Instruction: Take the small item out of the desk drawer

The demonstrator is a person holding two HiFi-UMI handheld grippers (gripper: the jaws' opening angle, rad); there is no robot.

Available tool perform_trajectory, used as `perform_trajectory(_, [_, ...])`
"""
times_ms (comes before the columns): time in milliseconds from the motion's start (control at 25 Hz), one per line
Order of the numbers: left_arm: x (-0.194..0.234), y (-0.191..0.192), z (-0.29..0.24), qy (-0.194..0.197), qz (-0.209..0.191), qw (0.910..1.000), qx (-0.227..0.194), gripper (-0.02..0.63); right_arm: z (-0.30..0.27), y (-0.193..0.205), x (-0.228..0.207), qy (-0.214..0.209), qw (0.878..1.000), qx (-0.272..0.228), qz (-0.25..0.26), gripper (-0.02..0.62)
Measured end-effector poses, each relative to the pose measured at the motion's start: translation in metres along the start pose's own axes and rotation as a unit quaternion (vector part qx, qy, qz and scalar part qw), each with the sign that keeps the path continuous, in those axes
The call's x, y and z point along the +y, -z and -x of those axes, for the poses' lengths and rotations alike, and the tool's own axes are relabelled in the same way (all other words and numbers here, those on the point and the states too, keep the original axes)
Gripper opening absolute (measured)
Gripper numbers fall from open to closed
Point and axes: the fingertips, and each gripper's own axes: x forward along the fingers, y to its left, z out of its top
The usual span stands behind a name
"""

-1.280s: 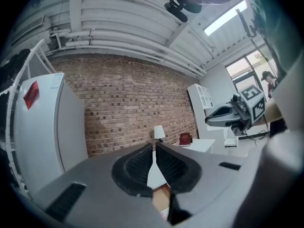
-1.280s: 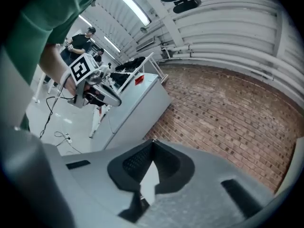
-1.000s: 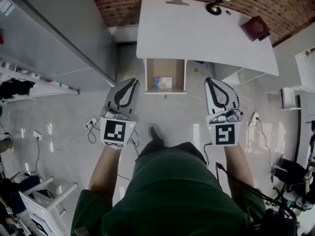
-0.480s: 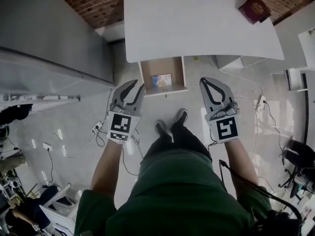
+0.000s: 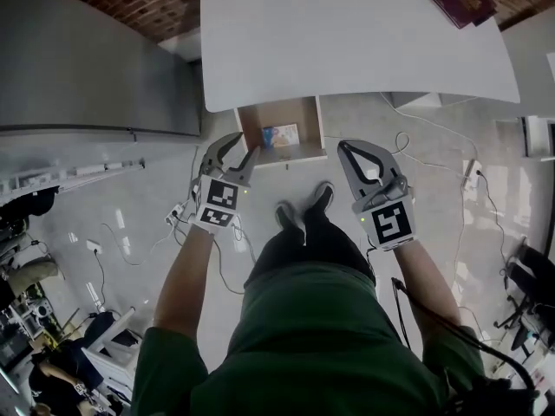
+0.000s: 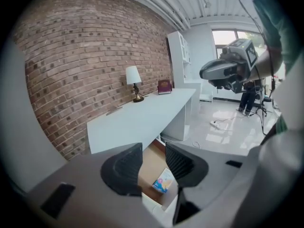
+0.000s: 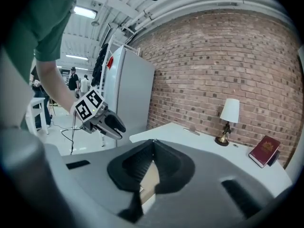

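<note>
A: Small packet [image 5: 280, 135], where?

B: Flat in the open drawer [image 5: 249, 126] under the white worktop [image 5: 347, 50].

A: Left hand-held gripper [image 5: 241, 145]?

B: Jaws have just been opening and are now spread, nothing between the pads. The tips are by the drawer's left front corner. The packet is near, ahead and to the right, not touched. In the left gripper view it shows through the gap.

A: Right hand-held gripper [image 5: 341, 144]?

B: Tips pressed together, empty. It's just off the drawer's right front corner, apart from the packet.
</note>
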Motion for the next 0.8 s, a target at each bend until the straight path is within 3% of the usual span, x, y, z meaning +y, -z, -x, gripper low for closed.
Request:
perform_trajectory(280, [-0.02,0.028,-0.061,0.047,-0.052,0.9956,0.062,0.146,-0.016,0.042,-0.01,-0.02,0.999,0.015,-0.024,0.003])
perform_trajectory(520, [-0.039,0.079,-0.113,0.115,-0.091,0.9819,0.12,0.144,-0.03,0.079,-0.005,-0.023,0.998,0.037,-0.049,0.003])
perform_trajectory(800, [-0.05,0.132,-0.16,0.167,-0.122,0.9664,0.153,0.144,-0.042,0.117,0.008,0.0,0.995,0.07,-0.067,0.003])
